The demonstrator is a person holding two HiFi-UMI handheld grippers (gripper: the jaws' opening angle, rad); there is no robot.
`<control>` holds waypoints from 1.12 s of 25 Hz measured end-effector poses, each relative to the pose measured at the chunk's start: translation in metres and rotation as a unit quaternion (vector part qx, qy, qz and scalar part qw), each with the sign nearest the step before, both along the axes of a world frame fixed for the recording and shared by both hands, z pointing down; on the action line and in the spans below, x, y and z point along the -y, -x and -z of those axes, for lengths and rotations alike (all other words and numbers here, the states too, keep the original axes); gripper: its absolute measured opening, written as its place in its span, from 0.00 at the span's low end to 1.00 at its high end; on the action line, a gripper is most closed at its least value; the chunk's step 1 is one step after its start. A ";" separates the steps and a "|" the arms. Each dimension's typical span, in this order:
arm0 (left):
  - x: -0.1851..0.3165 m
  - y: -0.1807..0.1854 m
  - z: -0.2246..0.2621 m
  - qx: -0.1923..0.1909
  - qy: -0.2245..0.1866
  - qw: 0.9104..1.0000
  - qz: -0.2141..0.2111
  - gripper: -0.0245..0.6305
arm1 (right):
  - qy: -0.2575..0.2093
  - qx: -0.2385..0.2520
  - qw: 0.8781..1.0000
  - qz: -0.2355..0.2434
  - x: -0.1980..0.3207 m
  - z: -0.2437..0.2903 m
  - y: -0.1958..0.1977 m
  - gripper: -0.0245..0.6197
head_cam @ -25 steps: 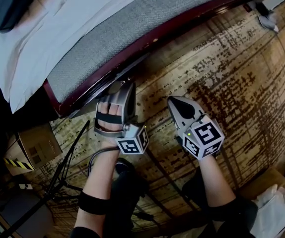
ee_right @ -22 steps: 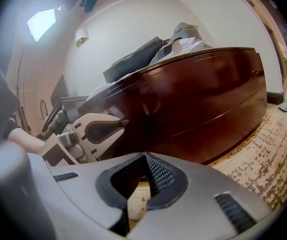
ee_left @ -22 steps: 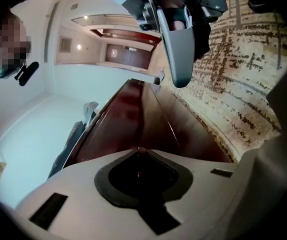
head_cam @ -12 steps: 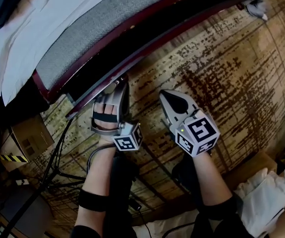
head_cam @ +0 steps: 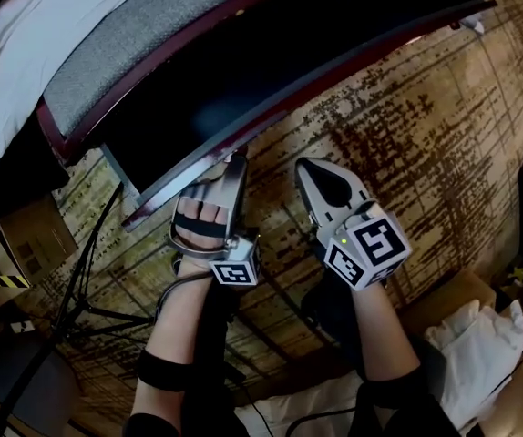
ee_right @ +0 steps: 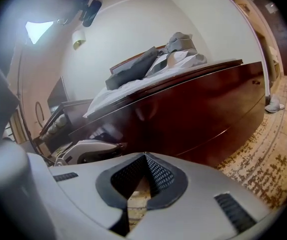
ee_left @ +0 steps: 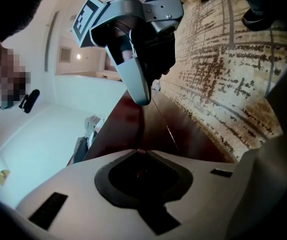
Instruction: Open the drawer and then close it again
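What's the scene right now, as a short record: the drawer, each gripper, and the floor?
drawer: pulled out from under the bed, dark inside
left gripper: jaws closed on the drawer's front edge
right gripper: jaws shut, nothing between them, clear of the drawer
floor: patterned rug under both grippers

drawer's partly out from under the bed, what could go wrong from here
1. The left gripper seems to hold the drawer only by its tips at the front's edge, toward the left end. It may slip off, or the drawer could skew.
2. The dark stand legs lie on the floor near the drawer's left corner and might be caught.
3. The shut right gripper hangs close before the front and could get bumped.
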State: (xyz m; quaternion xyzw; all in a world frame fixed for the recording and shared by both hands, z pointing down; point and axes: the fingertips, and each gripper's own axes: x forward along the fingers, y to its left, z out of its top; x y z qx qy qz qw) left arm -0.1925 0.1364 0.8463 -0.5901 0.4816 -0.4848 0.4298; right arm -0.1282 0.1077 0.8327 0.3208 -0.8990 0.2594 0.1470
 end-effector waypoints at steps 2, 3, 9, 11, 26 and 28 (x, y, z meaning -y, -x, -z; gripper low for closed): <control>-0.007 -0.006 -0.001 -0.002 0.002 1.000 -0.002 0.10 | 0.007 -0.001 1.000 -0.008 -0.007 -0.004 -0.003 0.04; -0.011 -0.009 -0.001 -0.004 0.003 1.000 -0.004 0.10 | 0.012 -0.001 1.000 -0.011 -0.011 -0.006 -0.004 0.04; -0.029 -0.029 0.001 -0.023 0.016 1.000 -0.002 0.10 | 0.026 -0.008 0.999 -0.019 -0.022 -0.009 -0.016 0.04; -0.036 -0.036 0.001 -0.024 0.015 1.000 -0.007 0.10 | 0.026 -0.011 0.999 -0.018 -0.024 -0.008 -0.019 0.04; -0.075 -0.069 0.007 -0.039 0.035 0.998 -0.046 0.17 | 0.020 -0.011 1.000 -0.022 -0.010 0.025 -0.032 0.04; -0.083 -0.074 0.015 -0.039 0.046 0.996 -0.062 0.17 | 0.021 -0.013 0.999 -0.021 -0.011 0.035 -0.032 0.04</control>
